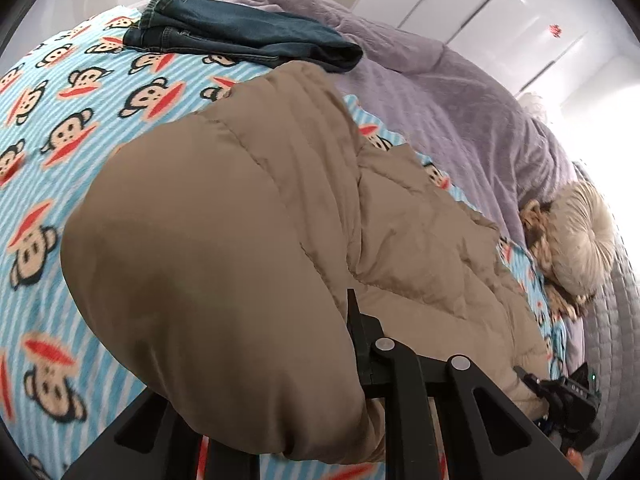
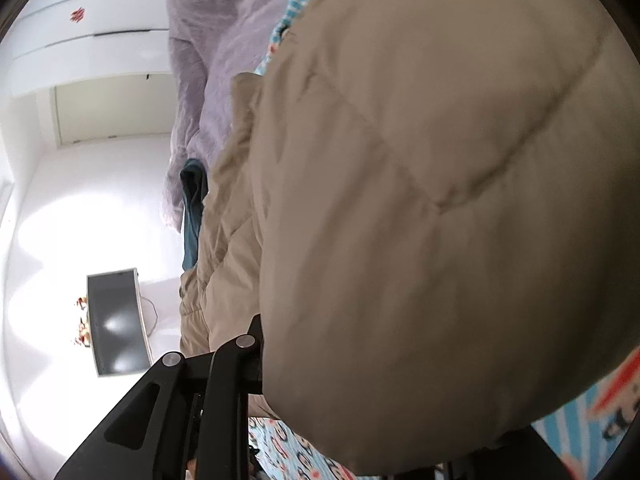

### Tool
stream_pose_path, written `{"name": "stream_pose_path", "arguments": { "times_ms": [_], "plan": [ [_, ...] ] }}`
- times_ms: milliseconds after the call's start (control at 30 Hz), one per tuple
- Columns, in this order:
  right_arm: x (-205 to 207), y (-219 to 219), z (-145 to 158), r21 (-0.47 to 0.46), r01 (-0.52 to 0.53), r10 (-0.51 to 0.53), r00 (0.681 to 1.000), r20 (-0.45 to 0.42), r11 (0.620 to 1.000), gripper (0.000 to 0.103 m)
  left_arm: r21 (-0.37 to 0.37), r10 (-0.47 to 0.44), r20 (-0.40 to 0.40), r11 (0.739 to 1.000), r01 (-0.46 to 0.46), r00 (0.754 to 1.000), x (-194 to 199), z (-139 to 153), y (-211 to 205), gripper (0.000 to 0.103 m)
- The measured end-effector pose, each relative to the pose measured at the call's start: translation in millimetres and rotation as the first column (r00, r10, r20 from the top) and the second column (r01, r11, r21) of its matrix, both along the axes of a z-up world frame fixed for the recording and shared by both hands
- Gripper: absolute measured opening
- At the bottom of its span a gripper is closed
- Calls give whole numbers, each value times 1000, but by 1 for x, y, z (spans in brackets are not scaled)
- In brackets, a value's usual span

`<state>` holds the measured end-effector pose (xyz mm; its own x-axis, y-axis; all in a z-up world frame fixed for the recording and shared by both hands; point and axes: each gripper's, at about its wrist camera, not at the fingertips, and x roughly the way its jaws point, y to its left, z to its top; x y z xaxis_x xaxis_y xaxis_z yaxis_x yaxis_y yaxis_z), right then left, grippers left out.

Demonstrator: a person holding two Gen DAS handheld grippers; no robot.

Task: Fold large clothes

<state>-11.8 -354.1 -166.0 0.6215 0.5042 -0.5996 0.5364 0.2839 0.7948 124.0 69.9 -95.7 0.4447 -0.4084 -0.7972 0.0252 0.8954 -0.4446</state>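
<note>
A large beige quilted padded jacket [image 1: 248,216] lies on a bed covered by a light blue striped fleece blanket with a cartoon monkey print [image 1: 60,128]. The black left gripper [image 1: 320,344] has its jaws narrow and they pinch a thick fold of the jacket; one finger [image 1: 354,320] shows beside the fabric, the other is hidden under it. The fold bulges in front of the camera and is raised off the blanket. The black right gripper [image 2: 304,344] also has its jaws drawn narrow on a puffy edge of the same jacket [image 2: 420,200], which fills most of its view; only one finger [image 2: 254,332] is seen.

Folded dark blue jeans [image 1: 240,36] lie on the blanket just beyond the jacket. A lilac plush bedspread [image 1: 440,92] lies behind them. A fluffy cream and brown soft toy [image 1: 576,240] rests near the bed edge. In the right wrist view there are a white wardrobe [image 2: 88,44] and a dark screen [image 2: 116,320] against the white wall.
</note>
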Motion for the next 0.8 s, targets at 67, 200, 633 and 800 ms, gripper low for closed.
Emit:
{"name": "stream_pose_path", "arguments": {
  "times_ms": [67,200,633,800],
  "plan": [
    [-15,4,6,-2,-10,10,1000,0,1000,26,-5,-14,-10,1000,13,1000,-18,3,7,20],
    [-44,10,9,21,-14,14,1000,-11,1000,26,-23,-28,-48,999,27,998,-57,4,27,20],
    [-130,33,-11,63,-11,16,996,-82,998,28,-17,-48,-237,999,45,970,-168,-37,66,21],
    [-140,28,-28,73,7,4,989,-150,997,39,38,-41,-262,998,53,964,-181,-47,64,26]
  ]
}}
